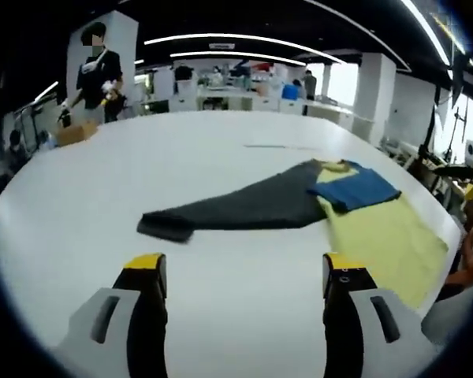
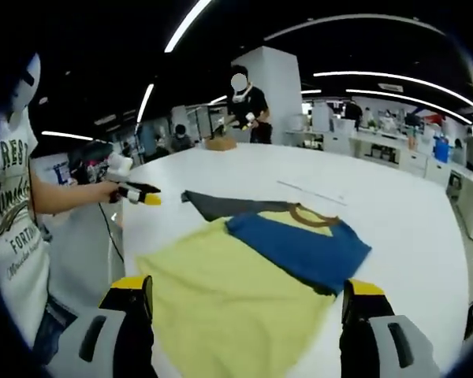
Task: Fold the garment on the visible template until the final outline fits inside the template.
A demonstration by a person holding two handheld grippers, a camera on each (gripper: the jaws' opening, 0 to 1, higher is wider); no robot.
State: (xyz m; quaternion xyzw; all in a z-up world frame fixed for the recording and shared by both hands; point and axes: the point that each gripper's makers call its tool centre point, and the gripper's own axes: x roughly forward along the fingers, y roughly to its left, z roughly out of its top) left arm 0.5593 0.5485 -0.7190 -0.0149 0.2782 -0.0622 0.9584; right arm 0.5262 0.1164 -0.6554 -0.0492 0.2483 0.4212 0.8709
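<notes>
In the left gripper view the left tongs [image 1: 244,272] stand released over bare white counter [image 1: 221,157], jaws wide apart and holding nothing. Beyond them the T-shirt [image 1: 355,213] lies flat on the counter: a yellow body, a blue fold [image 1: 361,189] across its top, and a dark grey sleeve [image 1: 236,209] stretched away from the yellow part. Behind the counter stands a person in black [image 1: 98,75]. In the right gripper view the right tongs [image 2: 248,303] are likewise released and empty, jaws flanking the near hem of the T-shirt [image 2: 229,291]. Beyond the shirt's dark sleeve [image 2: 217,205], the left tongs [image 2: 146,194] hover at the counter's edge, held in a hand [image 2: 106,189].
</notes>
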